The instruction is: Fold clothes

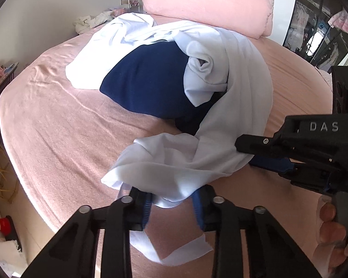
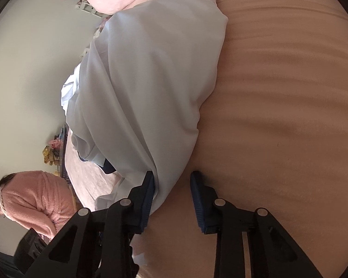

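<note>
We see soft daylight over the pink bed sheet (image 1: 58, 127), and the white garment (image 1: 118, 39) glares nearly blown out at its far folds. The navy cloth (image 1: 146, 81) stays deep in shade. Fisheye bending curves the edges, with dark corners. The right wrist view is dimmer, its garment greyish and soft.

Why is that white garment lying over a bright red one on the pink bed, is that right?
Not red: the left wrist view shows the white garment draped over a navy blue garment on the pink bed.
</note>
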The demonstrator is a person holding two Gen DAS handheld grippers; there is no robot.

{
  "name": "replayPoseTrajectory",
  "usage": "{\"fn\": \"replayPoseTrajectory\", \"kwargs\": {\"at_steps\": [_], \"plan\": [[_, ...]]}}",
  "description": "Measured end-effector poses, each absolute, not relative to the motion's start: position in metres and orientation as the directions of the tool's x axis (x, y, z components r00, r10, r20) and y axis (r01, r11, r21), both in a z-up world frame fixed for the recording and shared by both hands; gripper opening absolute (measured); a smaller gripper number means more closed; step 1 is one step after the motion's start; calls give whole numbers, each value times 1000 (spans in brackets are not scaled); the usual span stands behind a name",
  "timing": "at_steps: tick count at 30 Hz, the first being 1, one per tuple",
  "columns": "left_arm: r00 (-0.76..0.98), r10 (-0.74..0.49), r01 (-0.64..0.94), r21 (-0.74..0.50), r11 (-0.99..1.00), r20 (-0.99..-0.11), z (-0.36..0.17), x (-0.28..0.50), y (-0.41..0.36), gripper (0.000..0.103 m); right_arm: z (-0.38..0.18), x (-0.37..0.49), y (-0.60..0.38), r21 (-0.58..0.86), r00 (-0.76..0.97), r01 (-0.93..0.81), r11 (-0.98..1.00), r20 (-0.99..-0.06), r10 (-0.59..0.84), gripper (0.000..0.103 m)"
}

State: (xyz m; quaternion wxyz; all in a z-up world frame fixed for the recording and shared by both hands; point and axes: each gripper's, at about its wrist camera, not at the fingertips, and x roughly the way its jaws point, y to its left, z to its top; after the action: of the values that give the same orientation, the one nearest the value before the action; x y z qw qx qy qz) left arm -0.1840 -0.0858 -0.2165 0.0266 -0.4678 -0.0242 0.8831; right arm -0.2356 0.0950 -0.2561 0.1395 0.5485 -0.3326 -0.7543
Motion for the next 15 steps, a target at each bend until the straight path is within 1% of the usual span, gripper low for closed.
{"fn": "replayPoseTrajectory", "kwargs": {"at_steps": [2,4,9,15], "plan": [[-558,74,-26,-71,-997,-827,-215,-185,-84,16,-258,-234,94,680,-359,-149,-718,-714,-601,14],[-558,82,-35,-75,-997,-826,-213,-183,-82,14,-261,-233,94,698,-357,-151,-700,-699,-620,11],[-559,140,-112,-93,-989,-817,-208,-176,-78,13,-259,-231,93,707,-360,-127,-696,-686,-632,7],[-563,151,-144,-83,-986,-812,-200,-170,-71,13,-254,-224,106,721,-376,-112,-684,-668,-642,5]]}}
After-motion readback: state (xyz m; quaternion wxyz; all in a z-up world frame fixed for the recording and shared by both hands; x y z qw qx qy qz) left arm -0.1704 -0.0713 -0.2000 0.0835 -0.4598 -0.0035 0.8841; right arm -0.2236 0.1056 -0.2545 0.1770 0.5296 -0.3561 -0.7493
